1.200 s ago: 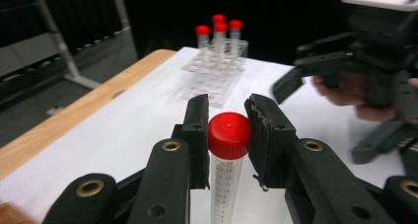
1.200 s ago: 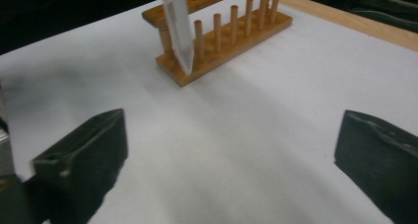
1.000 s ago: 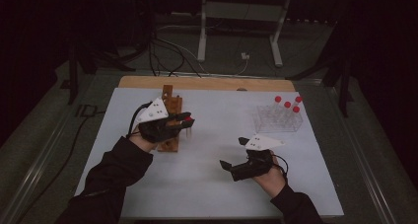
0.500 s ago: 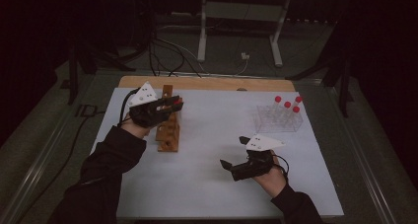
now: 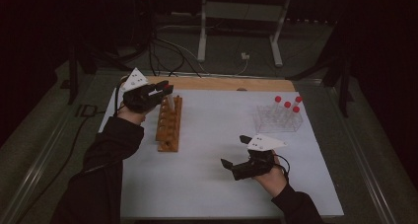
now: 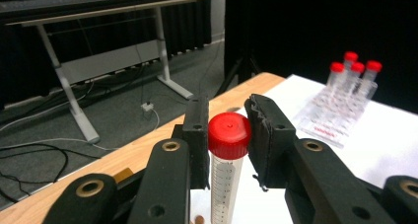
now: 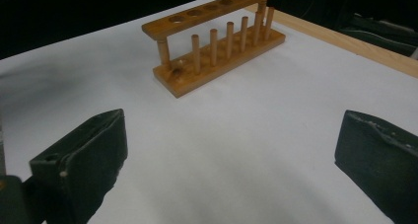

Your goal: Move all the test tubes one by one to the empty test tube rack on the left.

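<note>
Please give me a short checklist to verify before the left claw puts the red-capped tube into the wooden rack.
1. Left claw shut on the red-capped tube, just below the cap: ok.
2. Tube upright: ok.
3. Tube above the far end of the wooden rack: ok.
4. Tube tip lined up with a hole: cannot tell.
5. Right claw open and away from the rack: ok.
6. Clear rack with spare tubes out of the path: ok.
</note>
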### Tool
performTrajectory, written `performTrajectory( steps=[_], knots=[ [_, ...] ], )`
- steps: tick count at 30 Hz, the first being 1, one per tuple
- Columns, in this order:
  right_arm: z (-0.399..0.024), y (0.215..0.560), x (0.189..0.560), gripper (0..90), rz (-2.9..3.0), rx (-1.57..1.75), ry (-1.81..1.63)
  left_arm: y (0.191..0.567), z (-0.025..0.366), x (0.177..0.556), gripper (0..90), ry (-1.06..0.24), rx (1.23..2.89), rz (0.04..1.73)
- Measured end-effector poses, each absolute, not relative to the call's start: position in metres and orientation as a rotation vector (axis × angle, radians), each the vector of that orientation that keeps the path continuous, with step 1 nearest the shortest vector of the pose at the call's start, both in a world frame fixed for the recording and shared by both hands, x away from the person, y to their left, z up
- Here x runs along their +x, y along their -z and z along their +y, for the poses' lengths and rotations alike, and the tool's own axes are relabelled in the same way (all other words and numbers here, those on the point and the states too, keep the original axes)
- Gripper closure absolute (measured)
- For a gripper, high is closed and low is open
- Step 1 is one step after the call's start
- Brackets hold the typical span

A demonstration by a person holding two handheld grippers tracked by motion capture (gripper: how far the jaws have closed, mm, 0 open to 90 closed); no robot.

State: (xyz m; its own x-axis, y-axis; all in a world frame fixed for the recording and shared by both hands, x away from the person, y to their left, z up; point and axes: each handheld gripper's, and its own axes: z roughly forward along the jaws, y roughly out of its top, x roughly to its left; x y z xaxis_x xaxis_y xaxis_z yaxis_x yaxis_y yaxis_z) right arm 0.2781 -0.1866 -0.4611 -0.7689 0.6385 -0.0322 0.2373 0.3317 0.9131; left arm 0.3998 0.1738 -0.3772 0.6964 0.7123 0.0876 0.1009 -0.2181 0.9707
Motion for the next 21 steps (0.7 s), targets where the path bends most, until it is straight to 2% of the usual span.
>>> performTrajectory(
  steps=[10, 21],
  knots=[
    [-0.188, 0.459, 0.277, 0.0, 2.211, 0.771, -1.420, 0.374, 0.178, 0.425, 72.1, -0.727, 1.658, 0.729],
    [-0.189, 0.460, 0.278, 0.0, 2.211, 0.767, -1.415, 0.387, 0.185, 0.450, 72.1, -0.784, 1.579, 0.824]
  ],
)
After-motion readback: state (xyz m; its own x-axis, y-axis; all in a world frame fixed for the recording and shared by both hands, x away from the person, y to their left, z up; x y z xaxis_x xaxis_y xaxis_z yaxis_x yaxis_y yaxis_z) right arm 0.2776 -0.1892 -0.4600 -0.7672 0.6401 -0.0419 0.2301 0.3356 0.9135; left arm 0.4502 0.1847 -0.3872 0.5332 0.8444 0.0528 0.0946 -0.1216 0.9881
